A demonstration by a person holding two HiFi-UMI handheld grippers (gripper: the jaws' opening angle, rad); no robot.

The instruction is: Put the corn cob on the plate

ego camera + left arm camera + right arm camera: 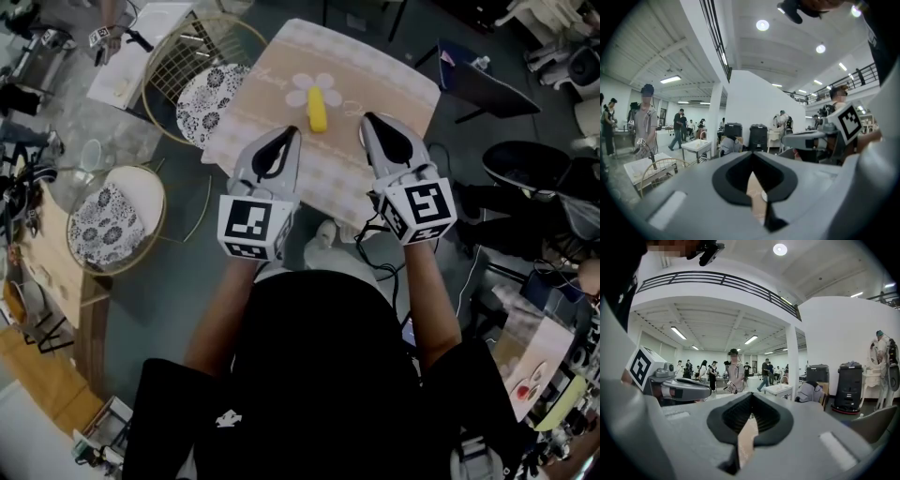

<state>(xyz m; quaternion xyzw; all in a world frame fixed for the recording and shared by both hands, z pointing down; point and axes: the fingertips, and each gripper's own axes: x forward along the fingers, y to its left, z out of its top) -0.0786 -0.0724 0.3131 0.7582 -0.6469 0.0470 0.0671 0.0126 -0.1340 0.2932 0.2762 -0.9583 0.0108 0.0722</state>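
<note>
Left gripper point(292, 133) and right gripper point(367, 122) hovering clenched, empty, near corn cob point(318, 109) on bench point(394, 80). Risk: arriving unopened, tips knocking cob, sending it rolling off.

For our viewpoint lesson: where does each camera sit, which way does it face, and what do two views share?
Head view: on the person's head, facing steeply down at table and corn cob; forearms, left hand-held gripper, right hand-held gripper show.
Left gripper view: on the left hand-held gripper, facing level across a hall; own shut jaws show.
Right gripper view: same, from the right one.
Shared: each shows the other hand-held gripper.
</note>
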